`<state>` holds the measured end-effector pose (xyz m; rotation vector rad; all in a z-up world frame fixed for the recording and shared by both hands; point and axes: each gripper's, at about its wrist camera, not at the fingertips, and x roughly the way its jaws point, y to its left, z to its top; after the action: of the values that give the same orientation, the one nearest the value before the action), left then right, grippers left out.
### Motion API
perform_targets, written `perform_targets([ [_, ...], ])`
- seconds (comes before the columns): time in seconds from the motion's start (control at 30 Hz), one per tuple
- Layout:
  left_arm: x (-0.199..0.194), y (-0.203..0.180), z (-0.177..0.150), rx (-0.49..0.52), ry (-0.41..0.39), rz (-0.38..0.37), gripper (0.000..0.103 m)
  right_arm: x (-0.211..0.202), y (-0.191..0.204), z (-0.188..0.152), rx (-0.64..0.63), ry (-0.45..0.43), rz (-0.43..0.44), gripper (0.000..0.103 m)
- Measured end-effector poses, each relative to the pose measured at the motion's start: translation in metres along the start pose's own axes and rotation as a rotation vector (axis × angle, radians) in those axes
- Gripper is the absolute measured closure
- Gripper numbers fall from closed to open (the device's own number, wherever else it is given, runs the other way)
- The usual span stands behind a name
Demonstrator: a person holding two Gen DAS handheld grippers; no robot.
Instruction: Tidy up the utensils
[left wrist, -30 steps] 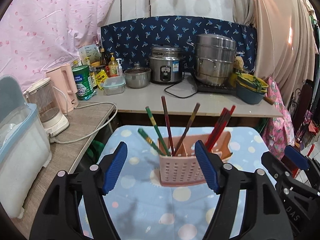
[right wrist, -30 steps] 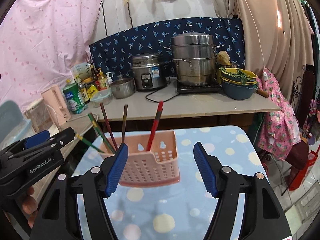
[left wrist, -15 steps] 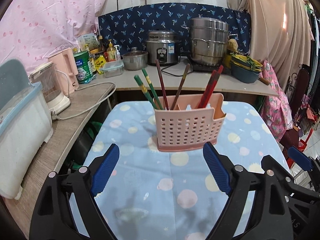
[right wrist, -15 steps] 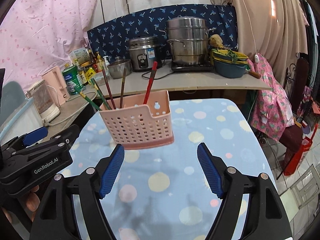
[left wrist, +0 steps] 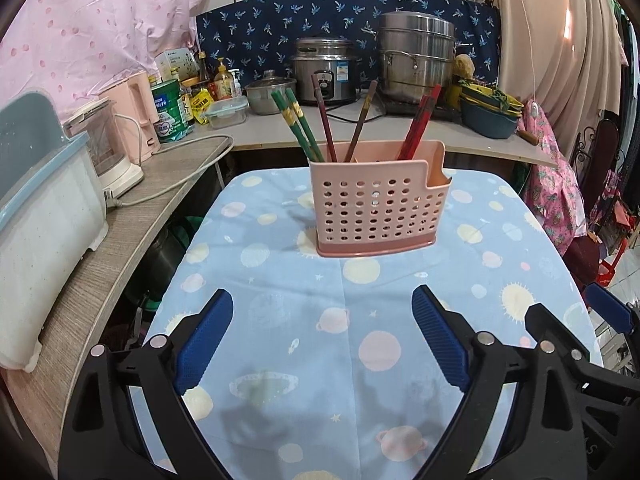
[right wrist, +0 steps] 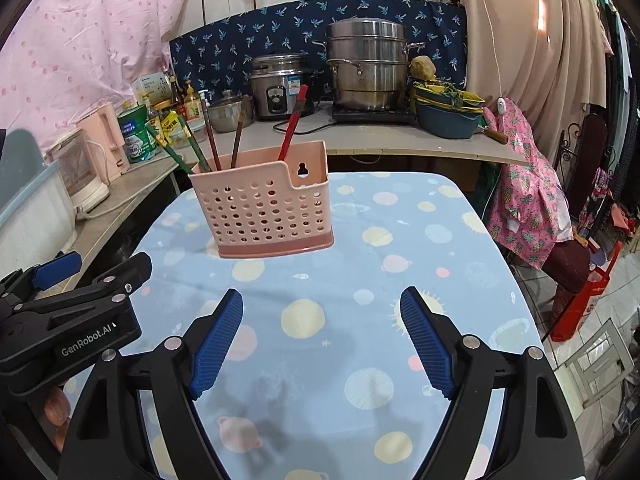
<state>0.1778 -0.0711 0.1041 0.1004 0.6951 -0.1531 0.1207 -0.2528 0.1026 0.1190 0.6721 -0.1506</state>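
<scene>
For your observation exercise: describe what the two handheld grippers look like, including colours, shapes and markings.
Both the left gripper and the right gripper have black angular frames with silver rivets and two fingers faced with ribbed blue pads. White lettering "GenRobot.AI" marks the left gripper's side.

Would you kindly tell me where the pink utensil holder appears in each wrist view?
Left wrist view: pink utensil holder stands just right of centre, on the blue tablecloth.
Right wrist view: the holder sits left of centre.
Shared landmark: the steel steamer pot on the counter behind.
</scene>
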Motion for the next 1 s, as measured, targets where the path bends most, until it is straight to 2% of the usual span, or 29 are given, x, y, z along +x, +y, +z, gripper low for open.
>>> perform_targets([
  [0.33,0.006,0.006,-0.014,-0.015,0.033,0.003,0.016,0.004,0.006,-0.009,-0.014,0.025,-0.019,0.022],
  [0.43,0.007,0.007,-0.014,-0.016,0.036,0.004,0.016,0.005,0.006,-0.009,-0.009,0.033,-0.022,0.019],
  [1.0,0.029,0.009,-0.01,-0.029,0.076,-0.002,0.012,0.023,0.007,-0.006,-0.013,0.037,-0.045,0.018],
])
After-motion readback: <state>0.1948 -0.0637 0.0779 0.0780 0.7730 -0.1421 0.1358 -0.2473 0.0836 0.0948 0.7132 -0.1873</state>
